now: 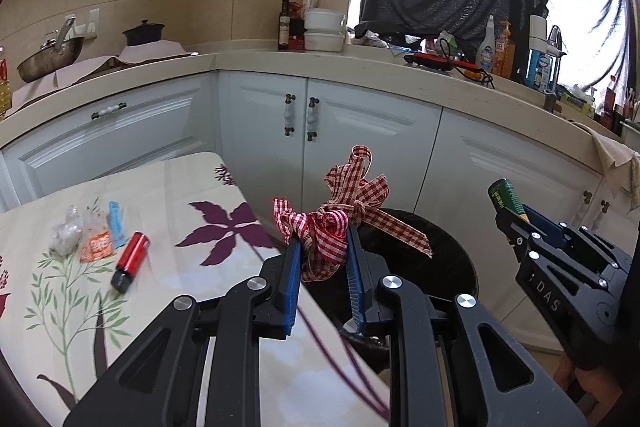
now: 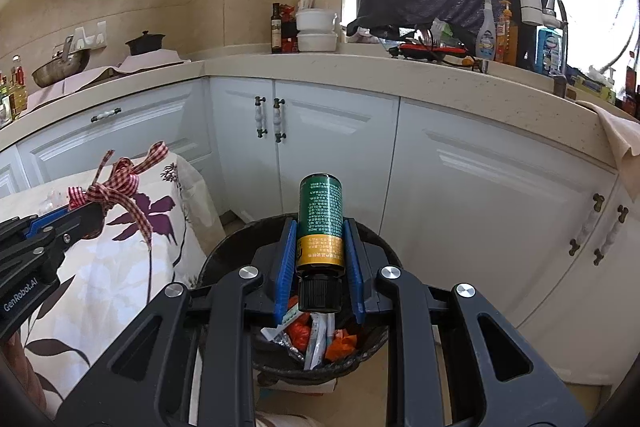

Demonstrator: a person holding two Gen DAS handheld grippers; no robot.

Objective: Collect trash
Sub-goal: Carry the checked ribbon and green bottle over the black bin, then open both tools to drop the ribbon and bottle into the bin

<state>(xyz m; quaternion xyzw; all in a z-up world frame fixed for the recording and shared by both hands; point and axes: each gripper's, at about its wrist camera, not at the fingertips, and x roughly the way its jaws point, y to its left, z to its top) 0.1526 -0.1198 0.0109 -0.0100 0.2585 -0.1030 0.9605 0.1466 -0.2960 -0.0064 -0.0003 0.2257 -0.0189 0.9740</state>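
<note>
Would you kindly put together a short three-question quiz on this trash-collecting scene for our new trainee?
1. True or false: the right gripper is shut on a green and gold bottle.
2. What does the left gripper hold between its blue fingers? A) a red lighter B) a red checked ribbon bow C) a spoon
3. Fill in: the bottle hangs above the black ____, which already holds wrappers.

Key
1. True; its black cap points back toward the camera.
2. B, the ribbon bow; the red lighter lies on the flowered tablecloth.
3. Bin: the trash bin.
</note>
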